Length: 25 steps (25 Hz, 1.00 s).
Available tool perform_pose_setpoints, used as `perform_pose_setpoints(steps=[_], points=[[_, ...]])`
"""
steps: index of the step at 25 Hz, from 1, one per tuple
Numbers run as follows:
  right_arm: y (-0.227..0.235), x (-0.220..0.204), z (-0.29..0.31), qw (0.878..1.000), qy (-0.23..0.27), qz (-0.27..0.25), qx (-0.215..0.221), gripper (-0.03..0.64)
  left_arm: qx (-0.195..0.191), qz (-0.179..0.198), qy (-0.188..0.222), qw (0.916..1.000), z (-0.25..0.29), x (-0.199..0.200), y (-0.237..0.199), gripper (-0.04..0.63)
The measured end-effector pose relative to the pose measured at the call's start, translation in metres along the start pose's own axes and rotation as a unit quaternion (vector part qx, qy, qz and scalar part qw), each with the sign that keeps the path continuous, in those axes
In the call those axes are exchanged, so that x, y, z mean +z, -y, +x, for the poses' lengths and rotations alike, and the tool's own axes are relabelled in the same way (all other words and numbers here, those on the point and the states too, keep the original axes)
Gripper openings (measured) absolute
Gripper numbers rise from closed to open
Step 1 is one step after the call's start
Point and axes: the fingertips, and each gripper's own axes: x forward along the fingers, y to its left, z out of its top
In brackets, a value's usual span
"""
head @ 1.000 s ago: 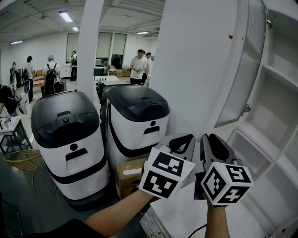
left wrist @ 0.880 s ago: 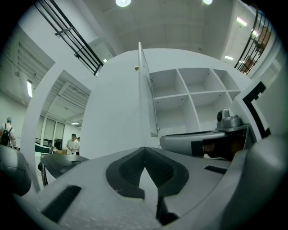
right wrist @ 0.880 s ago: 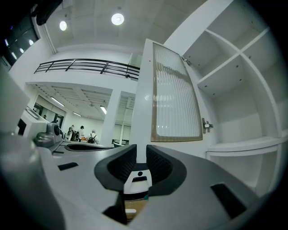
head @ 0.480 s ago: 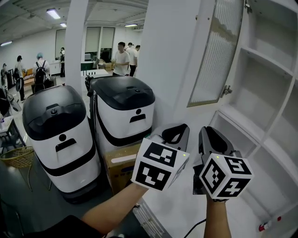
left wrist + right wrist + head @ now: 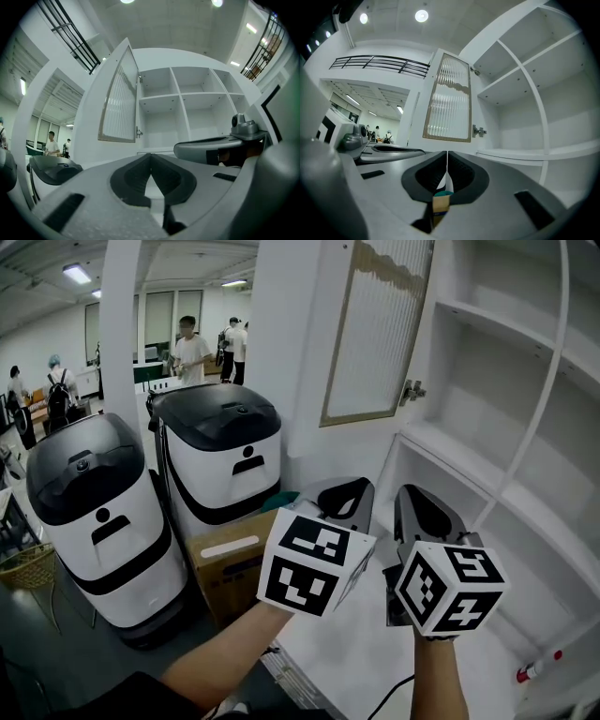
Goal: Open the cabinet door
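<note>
Cabinet door point(image 5: 375, 334), white with a ribbed glass panel in a tan frame, stands swung wide at 12 o'clock in the head view. Its metal hinge point(image 5: 411, 390) sits at the lower right corner, and bare white shelves point(image 5: 497, 320) are exposed toward 2 o'clock. Both tools hang low near 6 o'clock over the white worktop point(image 5: 347, 652), well apart from the door: the left gripper point(image 5: 349, 495) and the right gripper point(image 5: 420, 502), side by side. A red-capped marker point(image 5: 537, 669) lies at 4 o'clock near the worktop's edge.

In the left gripper view, the left gripper point(image 5: 150, 159) has its jaws pressed together on nothing. The cabinet door point(image 5: 119, 105) is up at 10 o'clock.

In the right gripper view, the right gripper point(image 5: 446, 157) is likewise closed and empty; the brown sliver below its tips looks like background. The cabinet door point(image 5: 450, 101) is at 12 o'clock.

With neither tool touching it, the door could drift back if the hinge is sprung. A careless lift might also clip its lower edge, and a sweep to the right could knock the marker off.
</note>
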Motion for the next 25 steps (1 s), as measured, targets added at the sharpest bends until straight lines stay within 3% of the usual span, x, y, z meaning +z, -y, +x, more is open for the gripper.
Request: perform_pose_setpoints(steps=[7,25], points=[[0.016,-0.002,-0.011,1.000,0.000,-0.001,-0.007,0.023,-0.004,0.005,-0.006,1.0000,0.007,-0.001,0.018,0.012],[0.019,-0.010,-0.006,1.000,-0.004,0.007,0.003,0.024,0.003,0.011,-0.015,0.9998,0.011,-0.008,0.018,0.012]])
